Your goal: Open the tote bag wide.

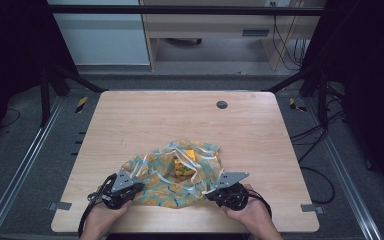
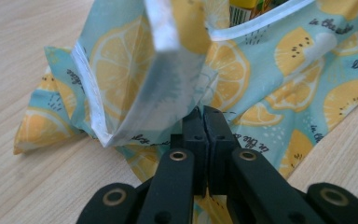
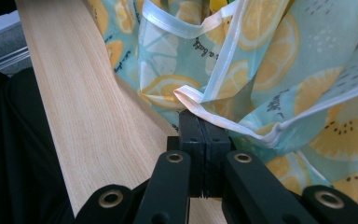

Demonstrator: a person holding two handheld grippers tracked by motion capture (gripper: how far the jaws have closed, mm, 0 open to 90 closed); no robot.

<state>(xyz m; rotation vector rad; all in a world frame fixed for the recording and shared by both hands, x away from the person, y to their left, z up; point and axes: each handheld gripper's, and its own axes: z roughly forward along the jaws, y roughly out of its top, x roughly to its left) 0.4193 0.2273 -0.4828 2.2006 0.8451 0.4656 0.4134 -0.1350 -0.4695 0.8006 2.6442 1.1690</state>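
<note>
A light-blue cloth bag printed with lemon slices [image 1: 172,172] lies crumpled on the wooden table [image 1: 145,120] near its front edge. Yellow and orange packets [image 1: 186,162] show in its open mouth. My left gripper [image 1: 129,191] is at the bag's left front corner, jaws shut on the fabric [image 2: 177,93], which rises in a fold above them. My right gripper [image 1: 219,192] is at the bag's right front corner, shut on the white-trimmed edge [image 3: 200,105]. A hand holds each gripper from below.
A small round grommet [image 1: 222,104] sits in the table near its far edge. Black frame bars [image 1: 65,75] flank the table's back corners, and cables [image 1: 320,165] lie on the floor to the right. The table's front edge [image 3: 51,140] runs close beside the right gripper.
</note>
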